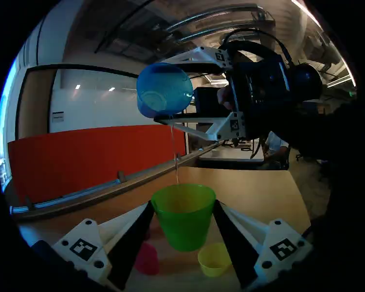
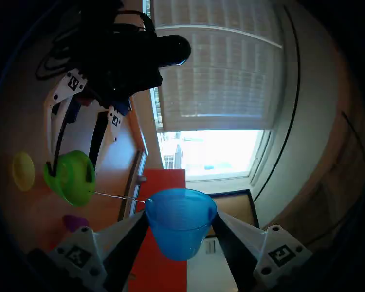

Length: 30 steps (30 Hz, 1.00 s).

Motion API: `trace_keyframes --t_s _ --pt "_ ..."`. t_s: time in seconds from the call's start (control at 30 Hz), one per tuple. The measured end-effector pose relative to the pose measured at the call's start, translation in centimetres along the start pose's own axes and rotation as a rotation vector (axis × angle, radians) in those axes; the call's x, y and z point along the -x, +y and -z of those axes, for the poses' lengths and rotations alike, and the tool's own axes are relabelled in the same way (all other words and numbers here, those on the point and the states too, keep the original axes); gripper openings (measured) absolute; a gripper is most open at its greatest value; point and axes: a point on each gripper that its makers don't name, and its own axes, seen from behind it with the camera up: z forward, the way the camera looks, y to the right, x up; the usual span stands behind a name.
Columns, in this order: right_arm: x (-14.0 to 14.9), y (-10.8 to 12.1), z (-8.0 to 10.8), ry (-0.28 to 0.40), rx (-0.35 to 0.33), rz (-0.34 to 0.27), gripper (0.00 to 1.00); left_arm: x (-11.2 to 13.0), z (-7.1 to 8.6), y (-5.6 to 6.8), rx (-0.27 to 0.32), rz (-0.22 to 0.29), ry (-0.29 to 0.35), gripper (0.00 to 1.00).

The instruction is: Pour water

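Observation:
My left gripper [image 1: 183,228] is shut on a green cup [image 1: 183,219], held upright above the wooden table [image 1: 250,187]. Above it, my right gripper [image 1: 182,90] holds a blue cup [image 1: 163,90] tipped on its side, and a thin stream of water [image 1: 174,151] falls from its rim into the green cup. In the right gripper view, my right gripper [image 2: 181,233] is shut on the blue cup [image 2: 180,228]; a fine water thread [image 2: 117,196] runs to the green cup [image 2: 70,177], which the left gripper [image 2: 68,155] grips.
A small yellow cup [image 1: 214,259] and a pink cup [image 1: 147,258] stand on the table under the green cup. An orange partition [image 1: 95,155] runs behind the table's far edge. A person sits at a desk [image 1: 275,148] farther back. A bright window [image 2: 211,153] is in the right gripper view.

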Motion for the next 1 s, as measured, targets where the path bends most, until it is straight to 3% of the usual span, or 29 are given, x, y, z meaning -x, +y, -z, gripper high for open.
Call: trace_keyframes --t_s 1.0 --pt "-0.45 -0.30 -0.33 -0.002 -0.006 0.064 0.90 -0.54 0.26 -0.43 -0.010 -0.008 0.011 0.87"
